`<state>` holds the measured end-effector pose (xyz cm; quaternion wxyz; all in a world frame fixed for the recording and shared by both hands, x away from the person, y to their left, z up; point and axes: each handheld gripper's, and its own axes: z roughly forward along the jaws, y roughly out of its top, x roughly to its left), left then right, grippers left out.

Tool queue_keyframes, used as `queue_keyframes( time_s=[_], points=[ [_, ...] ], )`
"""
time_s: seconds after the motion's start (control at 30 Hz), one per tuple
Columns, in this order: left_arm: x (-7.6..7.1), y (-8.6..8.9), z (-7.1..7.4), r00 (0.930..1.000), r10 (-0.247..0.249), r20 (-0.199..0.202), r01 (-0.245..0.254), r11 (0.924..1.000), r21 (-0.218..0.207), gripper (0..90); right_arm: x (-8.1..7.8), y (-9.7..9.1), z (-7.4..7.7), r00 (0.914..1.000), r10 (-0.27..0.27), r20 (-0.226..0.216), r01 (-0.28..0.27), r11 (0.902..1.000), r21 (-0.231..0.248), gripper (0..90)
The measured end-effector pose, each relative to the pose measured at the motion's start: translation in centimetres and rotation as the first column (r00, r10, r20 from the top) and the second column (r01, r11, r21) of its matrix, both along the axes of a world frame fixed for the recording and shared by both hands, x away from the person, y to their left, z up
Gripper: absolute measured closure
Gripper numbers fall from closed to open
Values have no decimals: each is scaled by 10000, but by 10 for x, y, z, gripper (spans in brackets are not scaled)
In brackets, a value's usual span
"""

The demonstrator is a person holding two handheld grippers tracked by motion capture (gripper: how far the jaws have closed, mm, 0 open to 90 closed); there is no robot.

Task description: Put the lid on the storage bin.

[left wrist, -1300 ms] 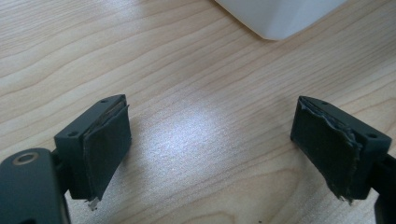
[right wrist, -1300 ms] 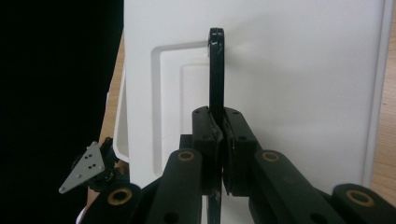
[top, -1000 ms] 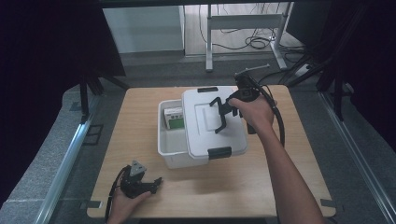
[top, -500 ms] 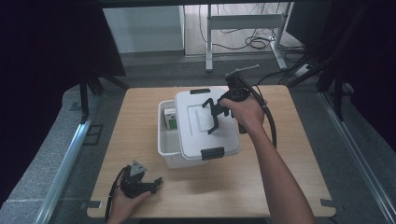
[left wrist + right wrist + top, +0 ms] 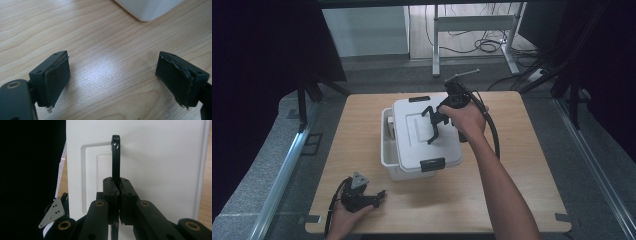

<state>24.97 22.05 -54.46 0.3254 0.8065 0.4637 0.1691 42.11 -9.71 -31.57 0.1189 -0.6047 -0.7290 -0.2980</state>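
Half done, I judge: my right tongs (image 5: 117,195) pinch the lid's handle (image 5: 115,157), lid (image 5: 424,132) nearly covering the bin (image 5: 387,155), left tongs (image 5: 112,82) spread by the bench's near edge.

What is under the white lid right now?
The white lid lies skewed over the white bin, held by its handle in the right gripper. A strip of interior shows at left; the rest is covered.

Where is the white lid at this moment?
In the high view the lid lies on the white box at the table's middle, leaving the box's left edge uncovered; the right gripper holds its black handle.
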Motion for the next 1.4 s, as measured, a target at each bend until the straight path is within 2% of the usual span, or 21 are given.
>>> queue_keyframes(
  time_s=[0.6,0.9,1.07,1.1,1.4],
  points=[
    [0,0,0,10000,2,1,-2,10000,1,122,4,27,0,9997,222,-109,-223,9997,-66,852],
    [0,0,0,10000,25,9,-25,10000,-28,122,15,37,-10,9991,73,-427,-77,9999,-83,852],
    [0,0,0,10000,25,10,-25,10000,-29,122,20,41,-14,9991,-55,-426,47,9998,-192,852],
    [0,0,0,10000,11,6,-11,10000,-21,122,22,42,-16,9988,-146,-477,144,9999,-52,852],
    [0,0,0,10000,-27,1,27,10000,-12,121,30,47,-18,9979,-300,-570,302,9995,31,852]
  ],
)
